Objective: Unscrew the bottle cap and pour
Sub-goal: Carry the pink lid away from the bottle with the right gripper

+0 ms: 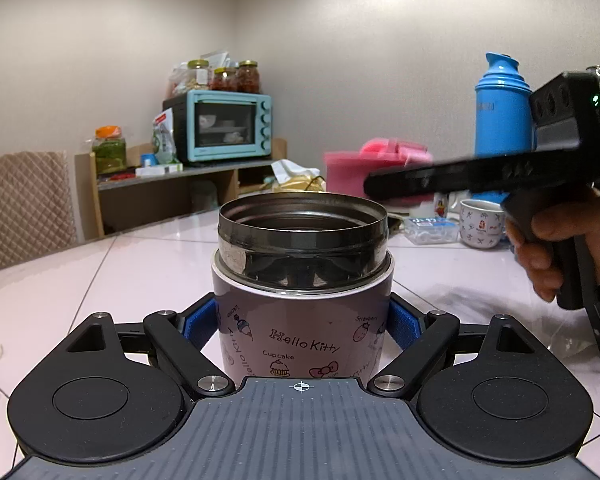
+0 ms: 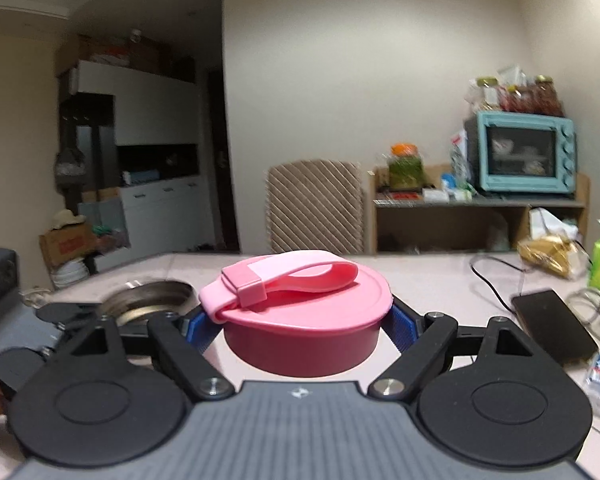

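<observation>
My left gripper (image 1: 302, 326) is shut on a pink Hello Kitty jar (image 1: 300, 336) that stands upright on the table; its steel mouth (image 1: 303, 216) is open, with no cap. My right gripper (image 2: 300, 326) is shut on the pink cap (image 2: 304, 316) with a loop strap and holds it above the table, to the right of the jar's open mouth (image 2: 148, 300). In the left wrist view the cap (image 1: 376, 164) and the right gripper tool (image 1: 500, 176) appear blurred behind and right of the jar.
A blue thermos (image 1: 502, 120), a white mug (image 1: 482, 222) and a small plastic box (image 1: 432, 228) stand at the right. A black phone (image 2: 552, 326) and cables lie right of the cap. A shelf with a teal oven (image 1: 230, 126) stands beyond the table.
</observation>
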